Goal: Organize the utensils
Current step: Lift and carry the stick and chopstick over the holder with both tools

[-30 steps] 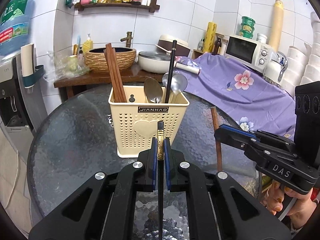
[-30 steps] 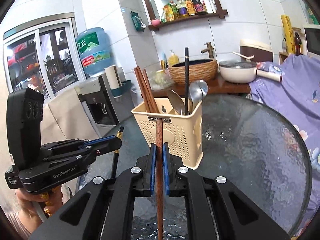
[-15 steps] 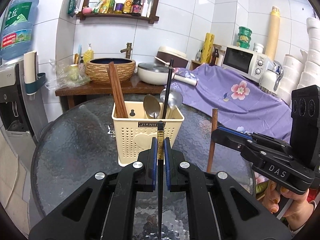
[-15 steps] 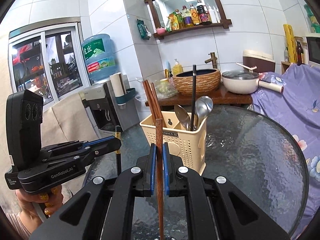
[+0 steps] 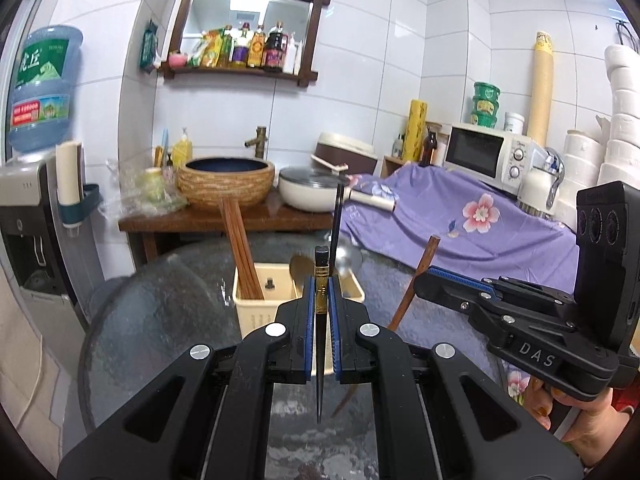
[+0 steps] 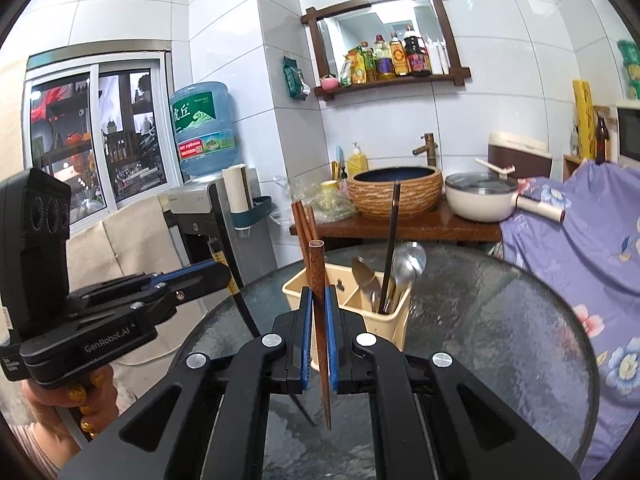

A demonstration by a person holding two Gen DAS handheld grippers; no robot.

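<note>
A cream utensil holder (image 5: 256,312) (image 6: 348,300) stands on the round glass table (image 5: 160,320) (image 6: 500,340). It holds brown chopsticks (image 5: 240,252) on the left, and spoons (image 6: 404,268) and one black chopstick (image 6: 390,240) on the right. My left gripper (image 5: 321,292) is shut on a black chopstick (image 5: 321,344) with a gold band, held upright above the table, near the holder. My right gripper (image 6: 319,304) is shut on a brown wooden chopstick (image 6: 319,320), also upright. Each gripper shows in the other's view: the right one (image 5: 424,280), the left one (image 6: 220,268).
Behind the table is a wooden counter (image 5: 208,220) with a woven basin (image 5: 226,180) and a white pot (image 5: 308,192). A purple floral cloth (image 5: 460,224) covers things at the right, with a microwave (image 5: 484,156). A water dispenser (image 5: 36,208) stands at the left.
Both grippers have risen and drawn back with their chopsticks, so the holder looks lower and smaller. The right gripper's brown chopstick now tilts in the left wrist view.
</note>
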